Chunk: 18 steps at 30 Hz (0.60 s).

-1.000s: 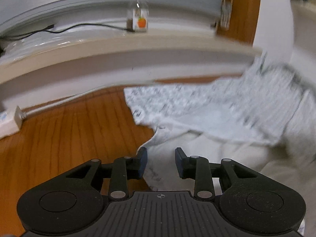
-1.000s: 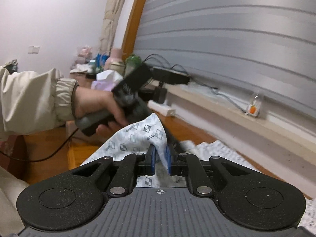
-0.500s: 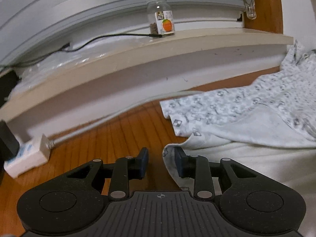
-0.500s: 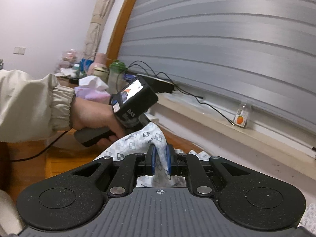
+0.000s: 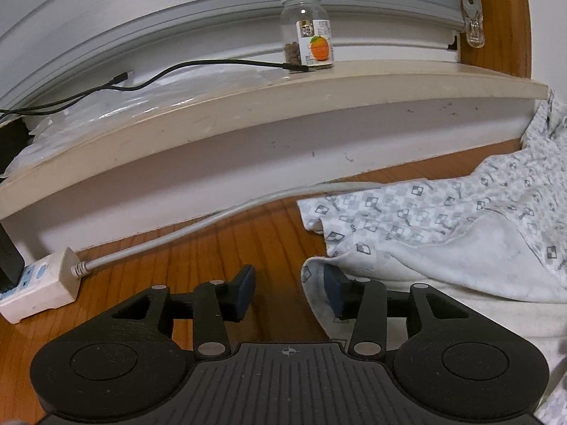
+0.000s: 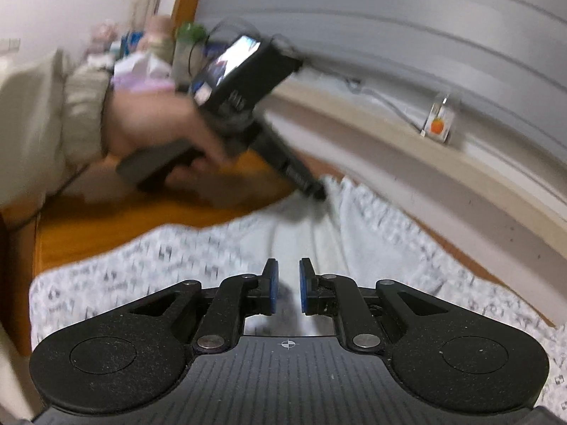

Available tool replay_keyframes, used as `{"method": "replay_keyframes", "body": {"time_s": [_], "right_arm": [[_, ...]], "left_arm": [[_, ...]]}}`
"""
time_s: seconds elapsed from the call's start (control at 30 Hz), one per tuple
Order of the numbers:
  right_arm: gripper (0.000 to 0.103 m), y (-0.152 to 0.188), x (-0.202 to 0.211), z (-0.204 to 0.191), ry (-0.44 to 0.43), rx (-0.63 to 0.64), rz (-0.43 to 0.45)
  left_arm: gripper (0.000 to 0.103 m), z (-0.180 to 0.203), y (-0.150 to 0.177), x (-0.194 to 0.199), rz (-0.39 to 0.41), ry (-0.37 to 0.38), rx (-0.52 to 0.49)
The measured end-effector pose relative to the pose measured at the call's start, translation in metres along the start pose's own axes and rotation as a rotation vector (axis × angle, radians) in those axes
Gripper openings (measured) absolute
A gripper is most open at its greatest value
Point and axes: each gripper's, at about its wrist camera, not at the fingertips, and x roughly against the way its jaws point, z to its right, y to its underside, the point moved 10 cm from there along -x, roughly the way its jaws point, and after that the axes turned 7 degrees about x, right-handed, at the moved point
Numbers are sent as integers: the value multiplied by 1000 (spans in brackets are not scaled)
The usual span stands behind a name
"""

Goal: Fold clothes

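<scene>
A white garment with a grey checked print [image 5: 443, 219] lies on the wooden surface [image 5: 198, 258], its plain inner side turned up at the near right. My left gripper [image 5: 288, 292] is at the garment's left corner with its jaws opening. The corner only drapes over the right fingertip [image 5: 335, 295], and bare wood shows between the pads. In the blurred right wrist view the garment [image 6: 198, 262] spreads flat ahead. My right gripper [image 6: 287, 290] stays narrowly closed, with a fold of the cloth in the gap. A hand [image 6: 149, 131] holds the left gripper [image 6: 313, 191] at the far edge.
A white power strip [image 5: 39, 283] with a grey cable [image 5: 212, 219] lies along the wall. Above runs a beige sill [image 5: 248, 106] with a clear bottle [image 5: 308, 32], black cables [image 5: 184, 67] and blinds. Blurred clutter [image 6: 149, 56] stands at the far left; a beige sleeve [image 6: 42, 113] is close.
The left gripper slid left to the garment's corner and its jaws widened. The right gripper dropped, and the cloth peak that stood between its fingers now lies flat. The left hand tipped down.
</scene>
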Motion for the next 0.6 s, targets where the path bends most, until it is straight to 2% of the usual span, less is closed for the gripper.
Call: {"method": "replay_keyframes", "body": {"time_s": [0.03, 0.1, 0.17, 0.2, 0.33, 0.43, 0.53, 0.6], "right_arm": [[14, 2, 2, 3, 3, -9, -5], [25, 5, 12, 16, 18, -48, 5], [42, 15, 22, 37, 43, -102, 2], [44, 22, 27, 49, 57, -132, -5], [45, 44, 31, 98, 93, -310, -40], [45, 45, 17, 119, 53, -447, -44], [45, 41, -9, 124, 7, -540, -78], [45, 36, -20, 121, -7, -542, -86]], "left_arm": [[48, 0, 0, 0, 0, -1, -2], [48, 1, 1, 2, -3, -5, -6], [48, 1, 4, 9, -19, -2, -5], [49, 0, 4, 16, -10, 7, 1], [50, 2, 6, 37, 7, 52, 26], [50, 8, 11, 39, -13, 74, 17], [50, 12, 14, 40, -18, 79, -1], [50, 12, 14, 43, -11, 84, 8]]}}
